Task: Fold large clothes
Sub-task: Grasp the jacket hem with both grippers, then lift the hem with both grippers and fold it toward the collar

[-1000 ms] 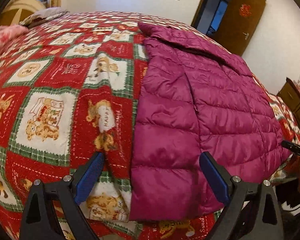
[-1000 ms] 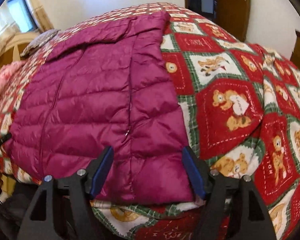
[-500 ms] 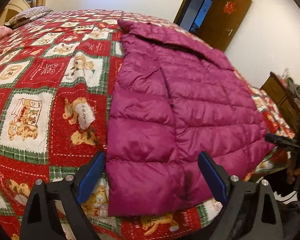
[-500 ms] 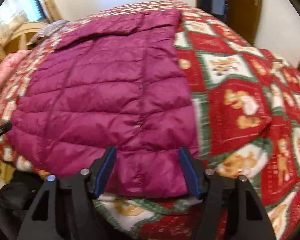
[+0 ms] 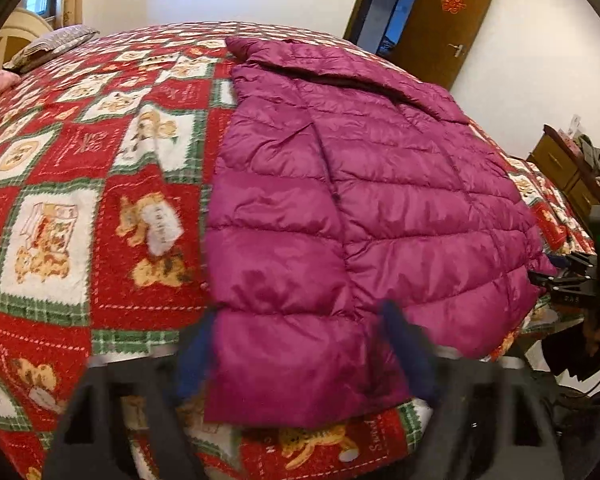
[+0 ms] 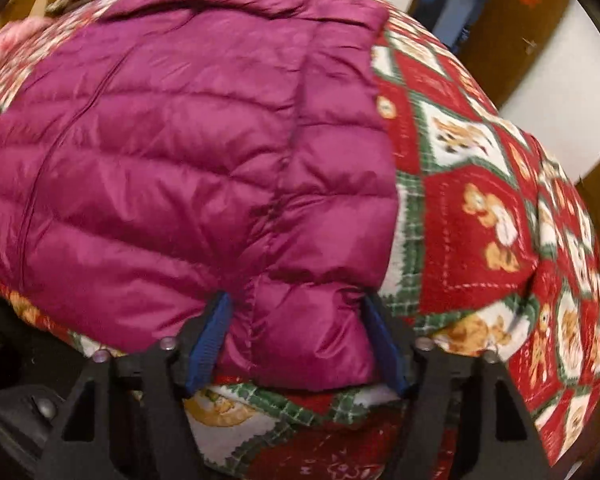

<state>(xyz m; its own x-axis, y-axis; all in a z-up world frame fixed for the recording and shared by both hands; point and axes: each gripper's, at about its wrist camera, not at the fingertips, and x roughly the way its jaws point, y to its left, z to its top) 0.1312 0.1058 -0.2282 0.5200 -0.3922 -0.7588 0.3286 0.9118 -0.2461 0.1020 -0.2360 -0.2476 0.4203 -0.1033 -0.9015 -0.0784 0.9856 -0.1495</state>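
A magenta quilted puffer jacket (image 5: 360, 200) lies flat on a bed, collar at the far end, hem at the near edge. It also fills the right wrist view (image 6: 180, 160). My left gripper (image 5: 300, 344) is open, its blue pads on either side of the jacket's near left hem corner. My right gripper (image 6: 296, 332) is open, its pads on either side of the near right hem corner, with the fabric bunched between them. The right gripper also shows at the far right of the left wrist view (image 5: 568, 280).
The bed has a red, green and white bear-print blanket (image 5: 80, 200). A pillow (image 5: 48, 46) lies at the head end. A brown door (image 5: 440, 20) stands open behind the bed. A wooden dresser (image 5: 568, 172) is at the right.
Both grippers have moved in toward the jacket's hem. The pads now straddle the hem corners, and the right gripper's pads have come a little closer together around the fabric.
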